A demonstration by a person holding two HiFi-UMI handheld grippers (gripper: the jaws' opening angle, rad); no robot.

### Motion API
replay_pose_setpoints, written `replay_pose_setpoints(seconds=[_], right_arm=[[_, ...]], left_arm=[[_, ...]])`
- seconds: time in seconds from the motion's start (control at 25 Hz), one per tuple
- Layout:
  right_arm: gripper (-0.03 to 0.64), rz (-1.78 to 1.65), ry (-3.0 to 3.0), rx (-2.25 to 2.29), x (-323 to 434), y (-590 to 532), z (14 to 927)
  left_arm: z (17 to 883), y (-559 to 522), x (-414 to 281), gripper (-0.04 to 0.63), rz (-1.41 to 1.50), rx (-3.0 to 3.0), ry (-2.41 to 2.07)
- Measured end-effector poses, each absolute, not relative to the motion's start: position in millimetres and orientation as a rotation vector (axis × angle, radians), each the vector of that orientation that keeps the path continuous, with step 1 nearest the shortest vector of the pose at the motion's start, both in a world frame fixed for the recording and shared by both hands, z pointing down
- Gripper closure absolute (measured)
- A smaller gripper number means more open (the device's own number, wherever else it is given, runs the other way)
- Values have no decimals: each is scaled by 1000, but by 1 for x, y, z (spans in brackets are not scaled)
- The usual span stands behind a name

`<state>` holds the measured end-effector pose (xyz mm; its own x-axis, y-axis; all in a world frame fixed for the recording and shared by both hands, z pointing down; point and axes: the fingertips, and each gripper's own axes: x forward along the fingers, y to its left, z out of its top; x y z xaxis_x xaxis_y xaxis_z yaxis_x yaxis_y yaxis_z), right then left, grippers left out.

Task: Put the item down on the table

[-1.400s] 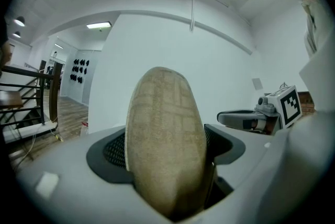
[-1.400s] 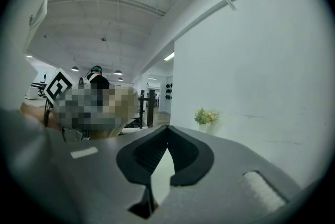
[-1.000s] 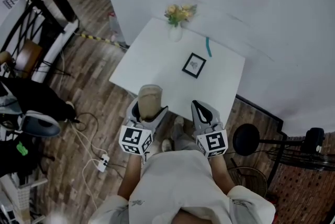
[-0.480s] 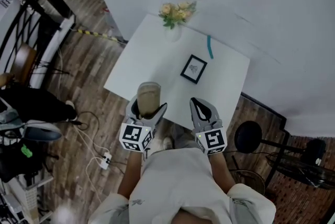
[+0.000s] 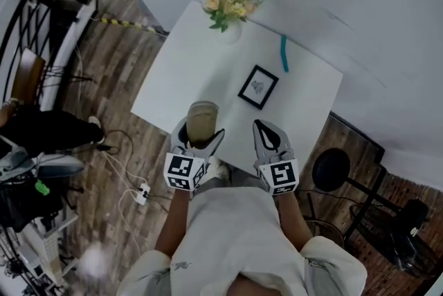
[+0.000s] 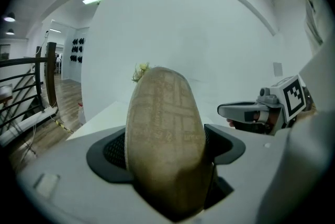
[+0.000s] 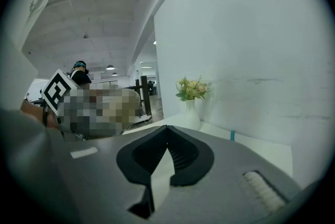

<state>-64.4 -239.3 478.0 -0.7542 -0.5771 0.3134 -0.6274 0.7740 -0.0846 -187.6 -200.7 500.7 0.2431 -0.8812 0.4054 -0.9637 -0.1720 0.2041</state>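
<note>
Both grippers have drifted forward since a second ago and now sit over the near edge of the white table [image 5: 201,73] instead of short of it. Left gripper [image 5: 201,137] is clamped on the tan oval item [image 5: 202,120], jaws spread wide around its sides, and the thing stands up on end between them. It's got a woven-looking grid on it, maybe some kind of pad, honestly can't tell. It's held over the near edge of the table, not lying on the top. Right gripper [image 5: 261,128] is just beside it, apart from it, pinched closed with nothing in it. Further in there's a small black picture frame [image 5: 258,86] lying flat, then a teal strip [image 5: 283,54], and at the far corner by the wall a white vase of yellow flowers [image 5: 228,7].
</note>
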Motion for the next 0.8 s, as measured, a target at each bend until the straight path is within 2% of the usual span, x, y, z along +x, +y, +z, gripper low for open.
replay_pose_setpoints(seconds=[0.8], right_arm=[[614,461,-2535,1080,-55,-253,558]], left_arm=[[590,-235,-159,161,438,2114,-1400]])
